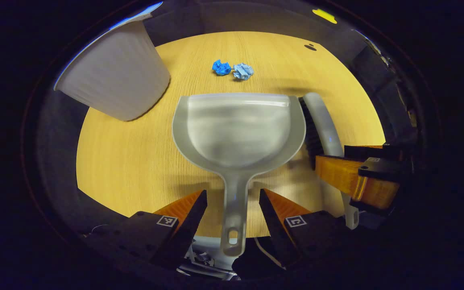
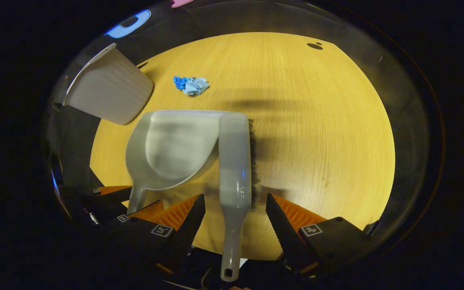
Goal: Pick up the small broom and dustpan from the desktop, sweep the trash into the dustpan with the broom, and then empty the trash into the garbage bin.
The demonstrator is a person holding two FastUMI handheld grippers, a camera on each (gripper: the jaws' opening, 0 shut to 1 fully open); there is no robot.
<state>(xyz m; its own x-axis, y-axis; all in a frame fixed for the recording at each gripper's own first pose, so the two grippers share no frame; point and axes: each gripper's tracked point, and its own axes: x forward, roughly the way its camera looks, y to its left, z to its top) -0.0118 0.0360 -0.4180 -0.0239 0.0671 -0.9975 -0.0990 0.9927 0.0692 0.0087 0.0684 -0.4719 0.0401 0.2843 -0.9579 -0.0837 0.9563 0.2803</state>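
Observation:
A grey dustpan [image 1: 238, 129] lies flat on the wooden table [image 1: 135, 161], its handle pointing back between the fingers of my left gripper [image 1: 233, 193], which stands open with a gap on each side of the handle. Right of the pan lies the grey broom [image 1: 322, 117], bristles on its side. In the right gripper view the broom [image 2: 235, 161] has its handle between the fingers of my right gripper [image 2: 235, 197], open and not touching it. Two crumpled paper balls, one dark blue [image 1: 221, 67] and one pale blue [image 1: 243, 71], sit beyond the pan.
A white ribbed garbage bin [image 1: 115, 76] stands at the table's far left, also seen as the bin [image 2: 107, 92] beside the dustpan [image 2: 171, 149]. The left gripper [image 2: 133, 200] shows at lower left, the right gripper [image 1: 330, 155] at right. Bare tabletop [image 2: 316, 141] spreads to the broom's right.

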